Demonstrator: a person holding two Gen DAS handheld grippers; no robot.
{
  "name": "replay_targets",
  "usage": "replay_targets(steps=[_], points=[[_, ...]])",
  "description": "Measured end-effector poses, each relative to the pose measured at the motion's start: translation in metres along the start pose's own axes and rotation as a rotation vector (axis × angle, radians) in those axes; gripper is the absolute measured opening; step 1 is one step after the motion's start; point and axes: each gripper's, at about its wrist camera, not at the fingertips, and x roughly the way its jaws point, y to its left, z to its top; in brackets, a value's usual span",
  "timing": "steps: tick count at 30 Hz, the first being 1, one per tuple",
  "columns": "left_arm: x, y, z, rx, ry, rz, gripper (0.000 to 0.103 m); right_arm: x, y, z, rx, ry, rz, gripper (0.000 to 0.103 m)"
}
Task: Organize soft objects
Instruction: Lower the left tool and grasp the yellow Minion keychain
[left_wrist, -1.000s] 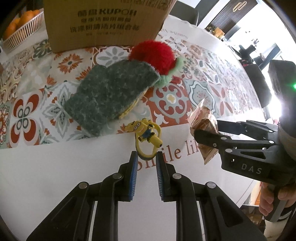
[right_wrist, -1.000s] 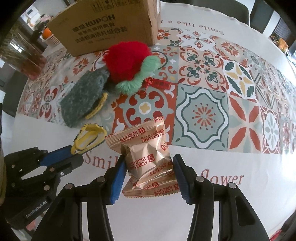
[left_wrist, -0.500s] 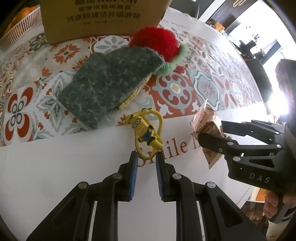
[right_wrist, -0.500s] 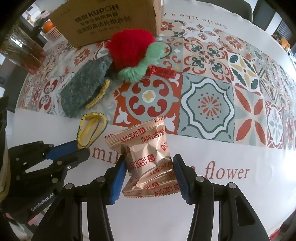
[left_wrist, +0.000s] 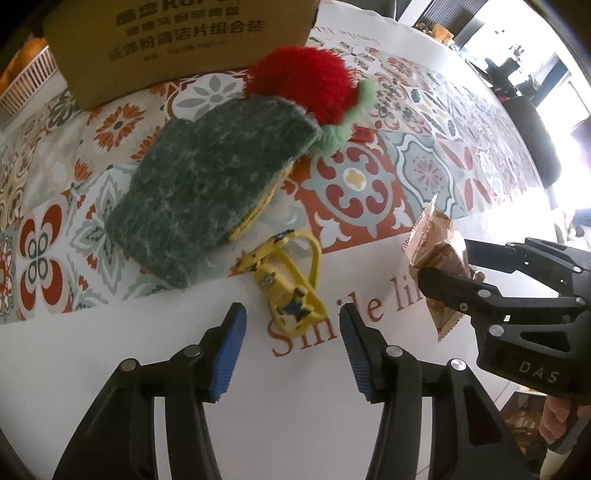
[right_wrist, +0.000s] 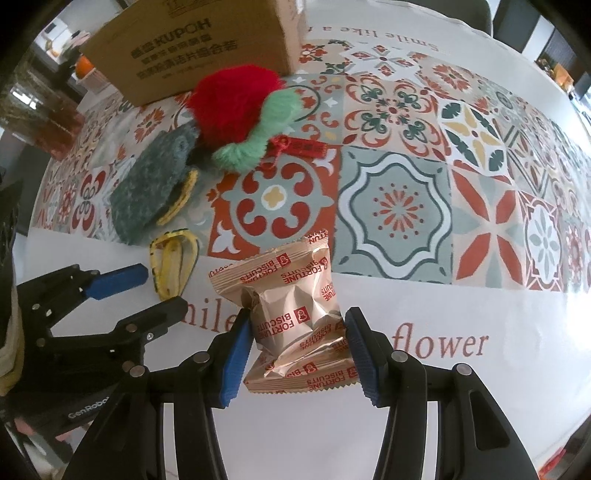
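Observation:
A yellow minion strap toy (left_wrist: 289, 284) lies on the white part of the tablecloth, just ahead of my open left gripper (left_wrist: 291, 350), between its jaws' line. It also shows in the right wrist view (right_wrist: 173, 264). A grey-green fuzzy pouch (left_wrist: 218, 188) lies beyond it, with a red and green plush (left_wrist: 314, 85) behind. My right gripper (right_wrist: 300, 350) is shut on a gold Fortune Biscuits packet (right_wrist: 291, 314), held above the table at the toy's right (left_wrist: 437, 254).
A brown cardboard box (left_wrist: 177, 40) stands at the far side behind the plush. A white basket (left_wrist: 22, 88) sits at the far left. A small red tag (right_wrist: 301, 147) lies by the plush. The patterned tablecloth (right_wrist: 395, 206) stretches away to the right.
My left gripper has opened wide and moved forward toward the yellow toy. The right gripper still holds the biscuit packet, shifted slightly.

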Motion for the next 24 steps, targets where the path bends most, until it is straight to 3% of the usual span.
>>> replay_targets(steps=[6, 11, 16, 24], points=[[0.008, -0.008, 0.013, -0.002, -0.007, 0.046, 0.051, -0.001, -0.008, 0.001, 0.020, -0.001, -0.003, 0.052], [0.016, -0.016, 0.017, 0.007, -0.013, 0.097, 0.033, -0.001, -0.012, 0.000, 0.035, 0.001, 0.002, 0.052], [0.014, -0.012, 0.013, -0.003, -0.016, 0.030, 0.025, -0.002, -0.009, -0.002, 0.036, -0.005, 0.004, 0.052], [-0.009, 0.002, 0.005, -0.041, -0.089, -0.010, 0.024, -0.011, 0.005, 0.003, 0.024, -0.037, 0.011, 0.052]])
